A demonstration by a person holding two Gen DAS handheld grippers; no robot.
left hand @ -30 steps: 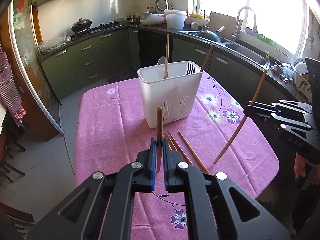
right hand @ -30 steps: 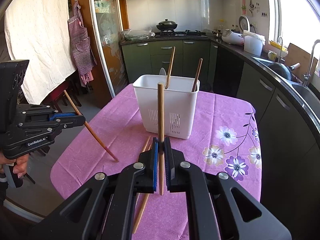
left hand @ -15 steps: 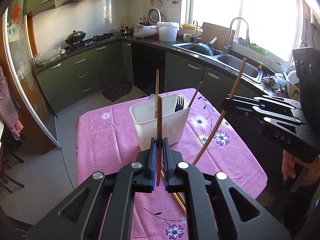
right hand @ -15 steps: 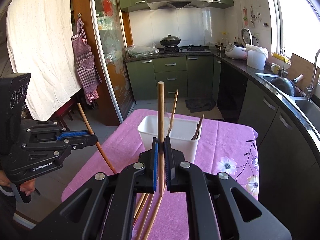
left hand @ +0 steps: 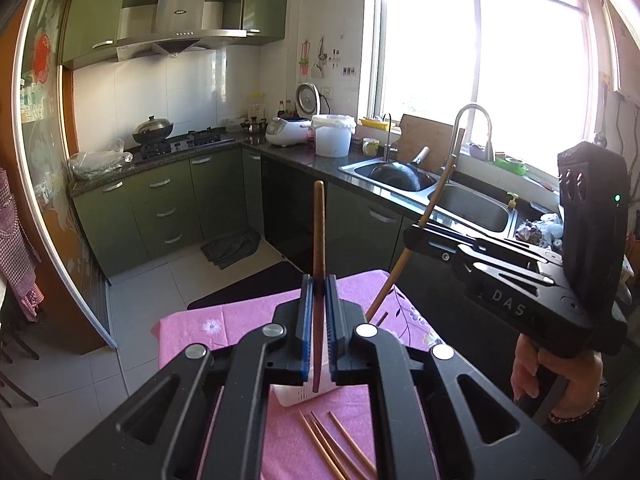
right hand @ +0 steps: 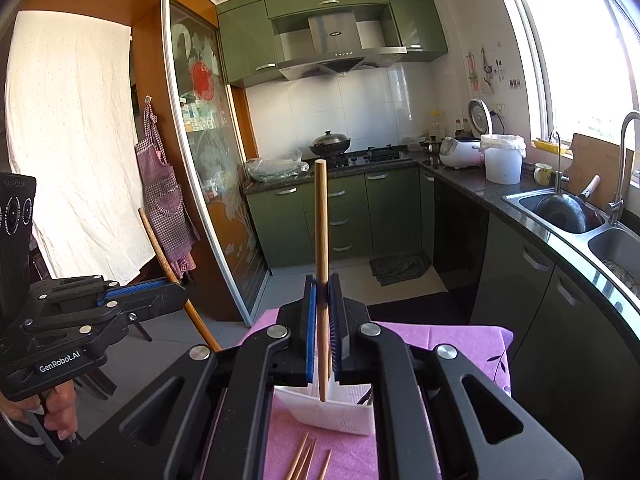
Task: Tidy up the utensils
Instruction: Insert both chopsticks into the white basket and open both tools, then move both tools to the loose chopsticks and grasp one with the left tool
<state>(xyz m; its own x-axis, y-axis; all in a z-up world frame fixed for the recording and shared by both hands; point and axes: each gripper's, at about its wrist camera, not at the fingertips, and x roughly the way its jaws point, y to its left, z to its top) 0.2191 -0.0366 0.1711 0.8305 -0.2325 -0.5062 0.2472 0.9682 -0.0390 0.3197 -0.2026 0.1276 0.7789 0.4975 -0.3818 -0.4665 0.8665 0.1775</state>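
Note:
My left gripper (left hand: 319, 285) is shut on a dark brown chopstick (left hand: 318, 236) that stands upright, high over the table. My right gripper (right hand: 322, 285) is shut on a paler wooden chopstick (right hand: 321, 220), also upright. Each view shows the other gripper off to the side: the right gripper (left hand: 411, 236) with its slanted chopstick (left hand: 438, 196), and the left gripper (right hand: 179, 291) with its slanted chopstick (right hand: 158, 244). The white utensil holder (right hand: 340, 412) sits below and is mostly hidden behind the fingers. Several loose chopsticks (left hand: 332, 448) lie on the pink floral tablecloth (right hand: 460, 336).
Green cabinets and a dark counter run along the far and right walls, with a sink (left hand: 468, 208) holding a wok (left hand: 396, 174). A person's hand (left hand: 560, 372) grips the right handle. A checked apron (right hand: 164, 208) hangs by the glass door on the left.
Both grippers have risen with their chopsticks still clamped. The white holder and table have dropped low in both views, and the holder is now largely behind the fingers.

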